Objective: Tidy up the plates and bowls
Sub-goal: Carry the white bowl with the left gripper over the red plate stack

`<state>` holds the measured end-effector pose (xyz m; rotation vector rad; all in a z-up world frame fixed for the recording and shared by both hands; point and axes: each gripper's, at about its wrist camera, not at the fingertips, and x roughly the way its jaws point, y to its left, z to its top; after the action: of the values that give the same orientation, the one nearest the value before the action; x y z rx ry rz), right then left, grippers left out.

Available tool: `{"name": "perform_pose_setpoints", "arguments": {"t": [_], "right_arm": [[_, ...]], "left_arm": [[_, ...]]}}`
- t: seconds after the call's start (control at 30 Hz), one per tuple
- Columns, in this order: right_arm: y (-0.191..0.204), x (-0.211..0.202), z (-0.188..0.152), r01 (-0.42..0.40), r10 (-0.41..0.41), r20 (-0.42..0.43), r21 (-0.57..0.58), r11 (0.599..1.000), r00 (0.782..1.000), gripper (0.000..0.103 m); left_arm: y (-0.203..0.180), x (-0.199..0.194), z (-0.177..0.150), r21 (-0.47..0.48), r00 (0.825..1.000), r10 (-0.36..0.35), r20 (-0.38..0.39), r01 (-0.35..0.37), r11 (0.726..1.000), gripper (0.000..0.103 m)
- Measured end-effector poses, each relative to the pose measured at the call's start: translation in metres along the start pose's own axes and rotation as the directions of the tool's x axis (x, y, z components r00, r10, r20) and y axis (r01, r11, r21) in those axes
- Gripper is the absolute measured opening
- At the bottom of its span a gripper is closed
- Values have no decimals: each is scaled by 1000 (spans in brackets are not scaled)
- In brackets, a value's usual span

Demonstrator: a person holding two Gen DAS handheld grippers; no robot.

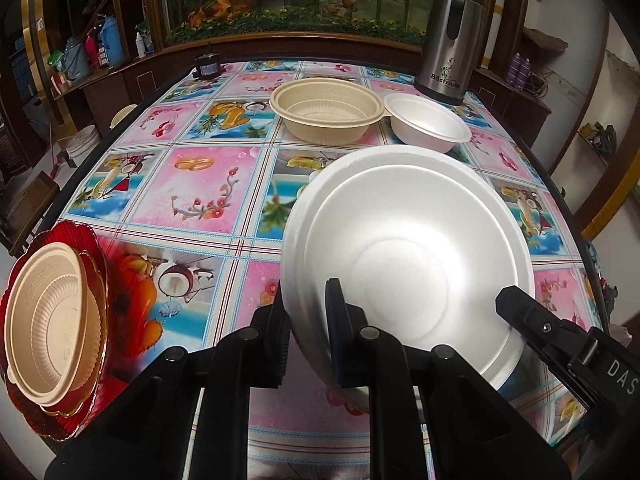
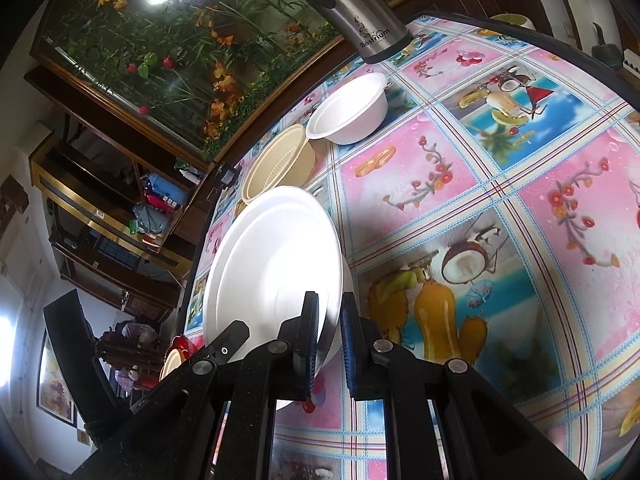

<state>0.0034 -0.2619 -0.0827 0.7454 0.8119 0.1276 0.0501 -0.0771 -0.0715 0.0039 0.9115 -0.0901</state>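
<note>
Above the fruit-patterned tablecloth (image 1: 200, 184), a large white foam bowl (image 1: 408, 264) is held off the table, tilted, with both grippers pinching its rim. The left gripper (image 1: 308, 336) is clamped on the near edge of the bowl, one pad outside the wall and one inside. The right gripper (image 2: 330, 344) is likewise closed on the rim at the bowl's other side, the thin wall caught between its blue-padded fingers (image 2: 347, 344); from the left wrist view its black finger tip reaches in at the bowl's right edge. Farther back on the table stand a beige ribbed bowl (image 1: 326, 110) and, touching its right rim, a smaller white foam bowl (image 1: 428, 124). Behind them, near the far edge, a steel thermos jug (image 1: 450, 36) stands upright. At the table's near left corner a second beige bowl (image 1: 48, 320) sits nested in an amber plate, which lies on a red scalloped plate (image 1: 52, 424).
</note>
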Motion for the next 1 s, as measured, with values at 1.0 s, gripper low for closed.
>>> {"name": "perform_pose_setpoints", "arguments": {"t": [1.0], "right_arm": [[47,-18,-12,-68,67,-10,-93,993,998,12]], "left_arm": [[36,-80,-8,-18,988,3,153,0,1000,15]]}}
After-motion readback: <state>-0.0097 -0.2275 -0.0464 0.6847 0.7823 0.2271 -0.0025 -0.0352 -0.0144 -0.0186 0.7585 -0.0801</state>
